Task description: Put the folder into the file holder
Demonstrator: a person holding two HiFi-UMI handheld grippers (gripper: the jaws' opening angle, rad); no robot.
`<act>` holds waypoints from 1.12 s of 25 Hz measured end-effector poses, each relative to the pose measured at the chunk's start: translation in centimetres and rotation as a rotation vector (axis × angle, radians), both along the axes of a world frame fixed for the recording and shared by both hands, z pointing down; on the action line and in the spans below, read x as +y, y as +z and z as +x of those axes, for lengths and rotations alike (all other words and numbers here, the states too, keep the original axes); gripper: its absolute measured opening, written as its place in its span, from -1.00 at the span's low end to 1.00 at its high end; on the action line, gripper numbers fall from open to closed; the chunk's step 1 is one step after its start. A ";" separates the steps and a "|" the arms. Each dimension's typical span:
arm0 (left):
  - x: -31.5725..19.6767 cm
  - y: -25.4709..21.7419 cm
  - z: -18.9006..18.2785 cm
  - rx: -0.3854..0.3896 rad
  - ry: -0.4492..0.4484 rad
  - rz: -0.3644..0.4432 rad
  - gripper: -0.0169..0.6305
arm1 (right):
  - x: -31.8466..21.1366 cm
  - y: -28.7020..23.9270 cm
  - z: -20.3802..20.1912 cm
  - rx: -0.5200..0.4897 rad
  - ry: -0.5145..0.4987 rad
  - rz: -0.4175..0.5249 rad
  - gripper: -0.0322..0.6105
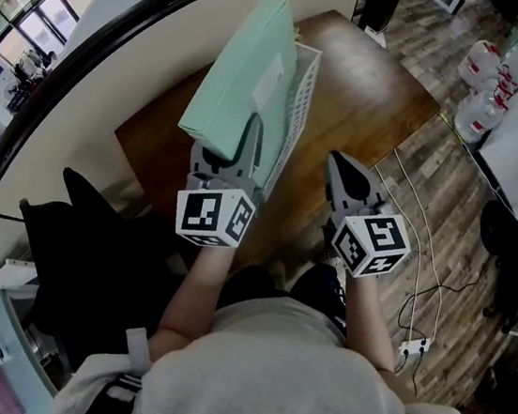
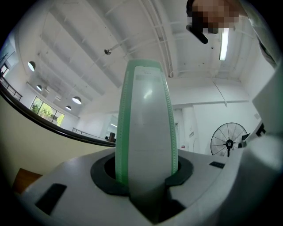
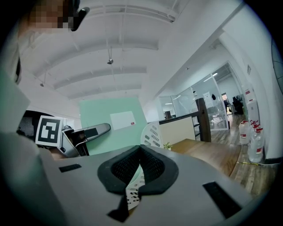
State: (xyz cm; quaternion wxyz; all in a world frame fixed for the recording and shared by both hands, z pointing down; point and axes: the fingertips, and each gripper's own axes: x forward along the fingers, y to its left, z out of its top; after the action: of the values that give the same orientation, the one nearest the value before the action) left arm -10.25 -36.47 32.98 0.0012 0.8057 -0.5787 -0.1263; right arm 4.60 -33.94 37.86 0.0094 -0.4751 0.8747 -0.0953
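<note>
On the brown wooden tabletop [image 1: 373, 98], toward its left edge, stands a white perforated plastic file holder [image 1: 303, 89]. The flat mint-green folder [image 1: 244, 72] rises against the holder's left wall, and it is unclear whether any of it is inside. The left gripper [image 1: 230, 155] pinches the folder's lower end. Its own view shows only the folder's narrow edge [image 2: 146, 132] clamped between its jaws. The right gripper [image 1: 347, 170] is pressed together and empty. Its view alone shows the folder's broad face with a white label [image 3: 122, 119].

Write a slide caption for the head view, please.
Left gripper holds the green folder at the white file holder; right gripper shut.
</note>
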 end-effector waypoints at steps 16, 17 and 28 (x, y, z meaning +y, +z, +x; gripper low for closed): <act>-1.1 4.2 0.9 -0.042 0.022 -0.130 -0.38 | 0.2 2.4 -0.2 0.000 -0.010 -0.057 -0.87; -1.1 4.3 0.9 -0.045 0.019 -0.127 -0.38 | 0.3 2.5 -0.3 0.001 -0.016 -0.059 -0.87; -1.4 4.3 0.7 -0.052 0.011 -0.099 -0.37 | 1.0 3.5 -1.8 0.013 -0.052 -0.079 -0.87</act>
State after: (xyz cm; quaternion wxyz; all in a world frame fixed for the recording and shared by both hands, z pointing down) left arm -9.57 -37.84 37.24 0.0266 0.8110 -0.5795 -0.0767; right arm 2.84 -32.96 41.39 -0.0173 -0.4529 0.8824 -0.1267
